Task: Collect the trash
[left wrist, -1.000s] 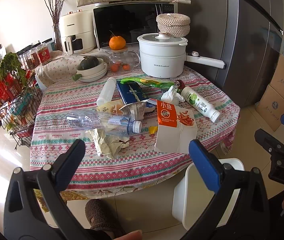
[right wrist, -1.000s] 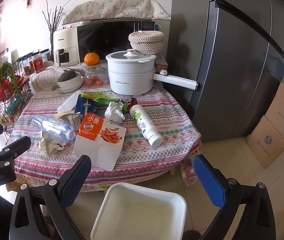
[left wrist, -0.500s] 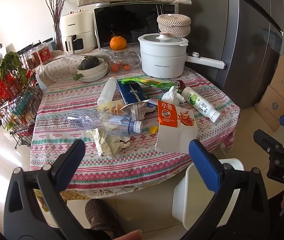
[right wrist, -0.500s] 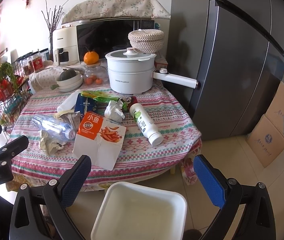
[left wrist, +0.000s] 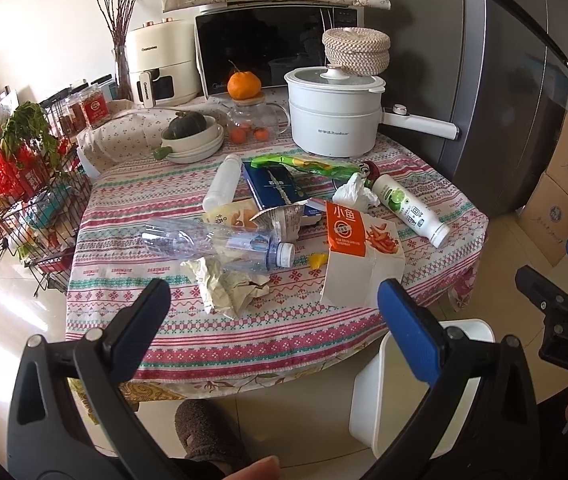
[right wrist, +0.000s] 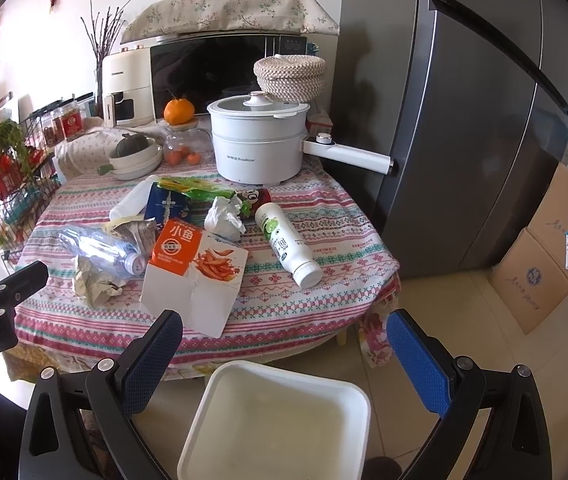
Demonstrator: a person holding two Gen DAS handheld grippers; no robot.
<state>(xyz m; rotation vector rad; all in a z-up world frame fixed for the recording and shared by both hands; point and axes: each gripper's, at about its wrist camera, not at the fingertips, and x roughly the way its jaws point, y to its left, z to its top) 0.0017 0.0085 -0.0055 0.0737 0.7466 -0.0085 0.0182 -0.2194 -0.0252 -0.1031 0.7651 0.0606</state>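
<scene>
Trash lies on the round table: a clear plastic bottle, crumpled beige paper, an orange-and-white carton, a white-green bottle, a white tissue, a blue packet and a green wrapper. The carton and white-green bottle also show in the right wrist view. A white bin stands on the floor before the table. My left gripper is open and empty, short of the table edge. My right gripper is open and empty above the bin.
A white electric pot, a microwave, an air fryer, bowls with a squash and a jar with an orange stand at the back. A wire rack is left, a grey fridge and cardboard boxes right.
Both grippers have crept slightly forward toward the table; nothing has been picked up or moved.
</scene>
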